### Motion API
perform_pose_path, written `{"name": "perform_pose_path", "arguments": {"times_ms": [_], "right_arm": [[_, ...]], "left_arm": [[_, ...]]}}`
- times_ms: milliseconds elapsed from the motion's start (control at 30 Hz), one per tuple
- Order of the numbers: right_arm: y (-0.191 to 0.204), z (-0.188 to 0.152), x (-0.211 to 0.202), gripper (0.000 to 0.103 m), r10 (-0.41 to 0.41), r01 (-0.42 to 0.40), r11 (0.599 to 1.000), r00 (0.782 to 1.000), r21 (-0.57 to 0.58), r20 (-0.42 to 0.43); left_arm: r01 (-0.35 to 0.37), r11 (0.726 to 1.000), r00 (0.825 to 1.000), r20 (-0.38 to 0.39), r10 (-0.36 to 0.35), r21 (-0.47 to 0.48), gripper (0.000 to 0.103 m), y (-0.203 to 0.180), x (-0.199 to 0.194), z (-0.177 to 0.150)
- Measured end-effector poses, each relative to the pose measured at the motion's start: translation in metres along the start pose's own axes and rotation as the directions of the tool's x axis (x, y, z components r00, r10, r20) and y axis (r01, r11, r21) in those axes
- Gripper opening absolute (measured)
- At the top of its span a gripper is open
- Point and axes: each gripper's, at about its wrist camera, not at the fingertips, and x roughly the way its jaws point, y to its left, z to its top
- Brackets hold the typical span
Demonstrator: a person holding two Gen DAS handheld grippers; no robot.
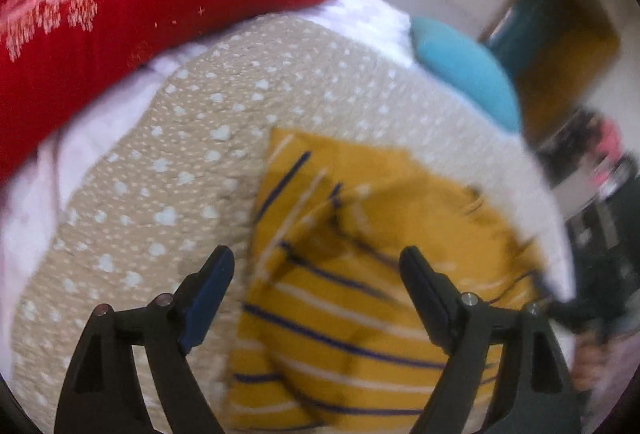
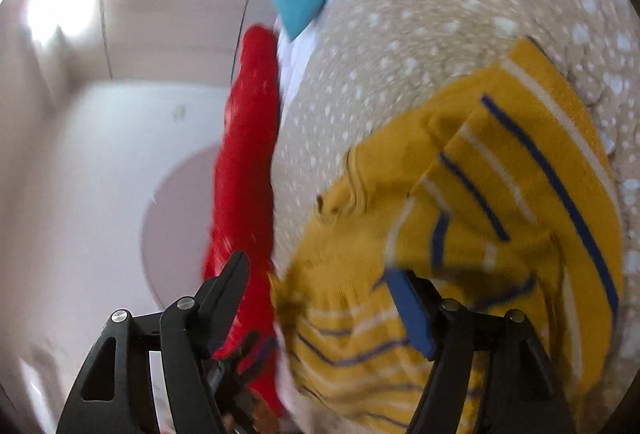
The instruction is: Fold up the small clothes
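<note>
Currently left gripper point(image 1: 316, 270) hangs with jaws apart over the striped yellow garment point(image 1: 352, 298), part-folded on the dotted beige cover point(image 1: 160, 170). Right gripper point(image 2: 320, 286) is apart too, nothing clamped. Risk: loose top flap springs back, or a fingertip snags it.

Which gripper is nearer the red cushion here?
Right. The right gripper sits by the red cushion, its black finger overlapping the cushion's edge. The left gripper hangs over the yellow striped garment, the cushion far off.
</note>
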Motion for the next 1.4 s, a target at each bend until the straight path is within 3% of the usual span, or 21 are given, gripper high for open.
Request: {"name": "perform_pose_path", "arguments": {"times_ms": [133, 167, 233, 267, 367, 400, 433, 633, 733, 867, 933, 1000, 1033, 1100, 1133, 1167, 1200, 1233, 1267, 1333, 1400], "right_arm": [[0.024, -0.007, 0.009, 0.071, -0.101, 0.092, 0.980, 0.994, -0.177, -0.039], [0.029, -0.005, 0.016, 0.066, -0.158, 0.146, 0.961, 0.987, -0.233, -0.034], [0.032, 0.002, 0.037, 0.046, -0.279, 0.251, 0.910, 0.960, -0.330, -0.037], [0.032, 0.009, 0.053, 0.037, -0.375, 0.342, 0.860, 0.927, -0.380, -0.015], [0.016, 0.034, 0.065, 0.029, -0.543, 0.540, 0.742, 0.832, -0.398, 0.116], [0.011, 0.039, 0.064, 0.014, -0.556, 0.561, 0.734, 0.820, -0.383, 0.135], [0.007, 0.043, 0.063, 0.009, -0.562, 0.573, 0.734, 0.814, -0.364, 0.148], [0.023, 0.027, 0.009, 0.013, -0.473, 0.516, 0.789, 0.856, -0.334, 0.207], [0.039, 0.001, -0.018, 0.014, -0.450, 0.500, 0.769, 0.866, -0.399, 0.218], [0.035, -0.058, -0.040, 0.014, -0.422, 0.424, 0.769, 0.899, -0.479, 0.119], [0.020, -0.075, -0.041, 0.014, -0.457, 0.444, 0.751, 0.884, -0.489, 0.100], [-0.011, -0.087, -0.045, 0.013, -0.525, 0.506, 0.728, 0.846, -0.463, 0.099], [-0.026, -0.089, -0.050, 0.005, -0.540, 0.525, 0.730, 0.835, -0.439, 0.100], [-0.033, -0.091, -0.061, 0.003, -0.516, 0.512, 0.755, 0.850, -0.411, 0.112], [-0.030, -0.092, -0.065, 0.003, -0.527, 0.525, 0.749, 0.842, -0.404, 0.116], [-0.019, -0.094, -0.070, 0.005, -0.551, 0.553, 0.723, 0.823, -0.414, 0.138], [-0.010, -0.097, -0.073, 0.014, -0.560, 0.567, 0.703, 0.813, -0.429, 0.159], [0.003, -0.100, -0.076, 0.015, -0.556, 0.573, 0.685, 0.810, -0.450, 0.186], [0.013, -0.101, -0.076, 0.015, -0.541, 0.561, 0.686, 0.819, -0.463, 0.191], [0.042, -0.106, -0.069, 0.015, -0.475, 0.493, 0.712, 0.863, -0.500, 0.174], [0.061, -0.109, -0.047, 0.015, -0.439, 0.447, 0.717, 0.886, -0.535, 0.151]], "left_arm": [[-0.140, 0.987, 0.990, -0.008, 0.141, 0.080, 0.084, 0.004, 0.026, -0.008], [-0.158, 0.984, 0.987, -0.016, 0.160, 0.083, 0.084, 0.006, 0.031, -0.009], [-0.173, 0.982, 0.984, -0.029, 0.175, 0.079, 0.084, 0.010, 0.038, -0.012], [-0.174, 0.982, 0.984, -0.031, 0.177, 0.075, 0.084, 0.012, 0.040, -0.013], [-0.179, 0.982, 0.983, -0.039, 0.182, 0.065, 0.085, 0.018, 0.045, -0.013], [-0.176, 0.983, 0.983, -0.044, 0.178, 0.056, 0.086, 0.020, 0.047, -0.013], [-0.170, 0.984, 0.984, -0.050, 0.172, 0.045, 0.086, 0.023, 0.048, -0.012], [-0.129, 0.992, 0.990, -0.052, 0.129, 0.007, 0.086, 0.030, 0.024, -0.013], [-0.090, 0.995, 0.996, -0.008, 0.091, 0.039, 0.086, 0.020, -0.001, -0.023], [-0.109, 0.983, 0.994, -0.012, 0.112, 0.146, 0.086, 0.003, -0.003, -0.046], [-0.191, 0.961, 0.978, -0.041, 0.203, 0.202, 0.086, 0.000, 0.011, -0.058], [-0.266, 0.935, 0.957, -0.057, 0.286, 0.233, 0.089, 0.002, 0.023, -0.065], [-0.276, 0.933, 0.952, -0.070, 0.299, 0.231, 0.089, 0.006, 0.027, -0.066], [-0.270, 0.945, 0.953, -0.088, 0.290, 0.186, 0.089, 0.013, 0.022, -0.064], [-0.276, 0.947, 0.952, -0.090, 0.293, 0.162, 0.089, 0.017, 0.015, -0.061], [-0.280, 0.948, 0.952, -0.085, 0.295, 0.150, 0.089, 0.019, 0.009, -0.060], [-0.279, 0.951, 0.954, -0.072, 0.290, 0.136, 0.089, 0.020, 0.002, -0.059], [-0.274, 0.953, 0.957, -0.058, 0.283, 0.126, 0.089, 0.020, -0.004, -0.060], [-0.262, 0.958, 0.963, -0.039, 0.268, 0.114, 0.089, 0.019, -0.010, -0.060], [-0.224, 0.970, 0.974, -0.013, 0.226, 0.098, 0.089, 0.017, -0.015, -0.060], [-0.228, 0.971, 0.973, -0.002, 0.229, 0.074, 0.089, 0.018, -0.011, -0.062]]}}
